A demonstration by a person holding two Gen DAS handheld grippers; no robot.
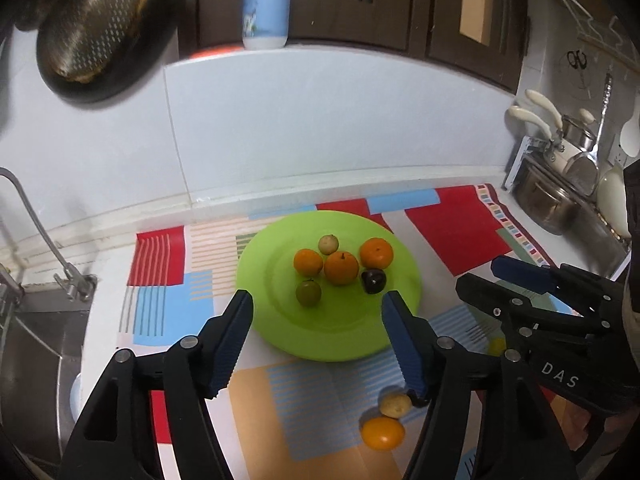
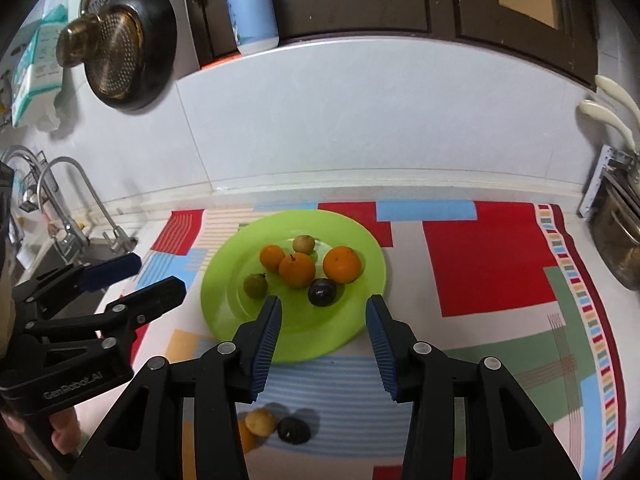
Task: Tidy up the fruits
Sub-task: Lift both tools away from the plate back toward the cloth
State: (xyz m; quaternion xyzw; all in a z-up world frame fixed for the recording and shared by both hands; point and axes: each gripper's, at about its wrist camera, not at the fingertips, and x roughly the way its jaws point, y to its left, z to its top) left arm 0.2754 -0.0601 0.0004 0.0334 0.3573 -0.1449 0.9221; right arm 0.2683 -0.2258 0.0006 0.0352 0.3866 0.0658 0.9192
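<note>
- Fruits are gathered on a green plate [image 1: 280, 320] resting on a patterned mat [image 1: 452, 236]: three oranges [image 1: 341, 268], two small green fruits [image 1: 308, 292] and one dark plum [image 1: 373, 281].
- Plate contents sit close together in the far half of the plate; the near half is bare.
- Left gripper [image 1: 318, 338] has its jaws apart with nothing between them; the plate lies just ahead of and below its fingertips, and the plated fruits are beyond the tips.
- Loose fruits lie on the mat on the near side of the plate: a yellowish fruit [image 1: 395, 405] and an orange one [image 1: 383, 433], low and to the right of the left gripper's right finger, with a dark fruit [image 2: 294, 429] beside them.
- Right gripper [image 2: 322, 340] likewise holds its jaws apart and empty; the plated plum is just past its fingertips, while the loose fruits appear below and between its fingers.
- Each gripper appears at the side edge of the other's view, and the two are apart.
- Steel pot [image 1: 548, 204] stands off to the right of both grippers; its contents cannot be seen.
</note>
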